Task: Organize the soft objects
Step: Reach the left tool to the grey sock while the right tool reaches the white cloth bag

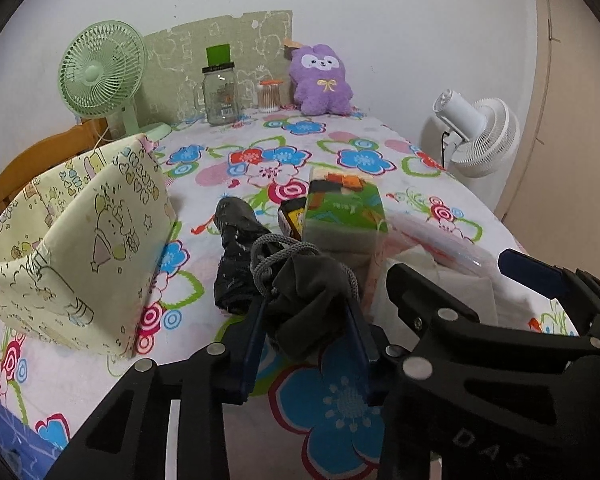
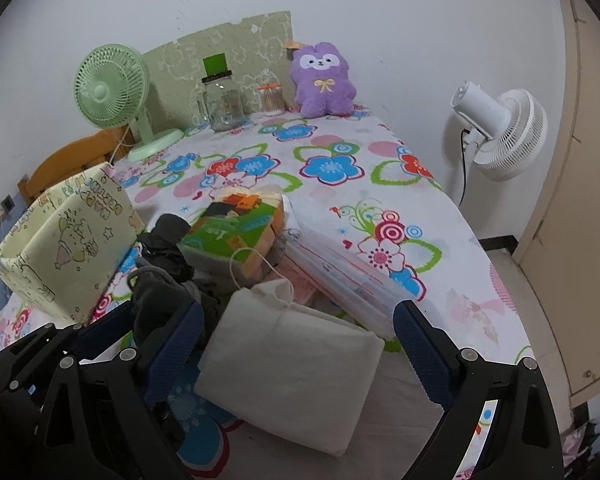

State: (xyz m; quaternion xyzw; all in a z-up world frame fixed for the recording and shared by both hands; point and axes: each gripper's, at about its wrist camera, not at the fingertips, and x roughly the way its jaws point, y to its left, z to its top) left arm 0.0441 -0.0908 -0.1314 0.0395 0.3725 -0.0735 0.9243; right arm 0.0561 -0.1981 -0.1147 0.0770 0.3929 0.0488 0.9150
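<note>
In the left wrist view, the left gripper [image 1: 306, 330] is clenched on a grey pouch [image 1: 308, 300] bunched between its fingers just above the desk [image 1: 340, 148], with the yellow bin [image 1: 80, 248] near on its left and a black bundle [image 1: 236, 252] half hidden behind the pouch. In the right wrist view, the right gripper [image 2: 300, 340] stands wide apart around a white pouch [image 2: 292, 372] lying on the desk, not pressing it; the left gripper's fingers cover most of the grey pouch [image 2: 156, 300] at lower left.
</note>
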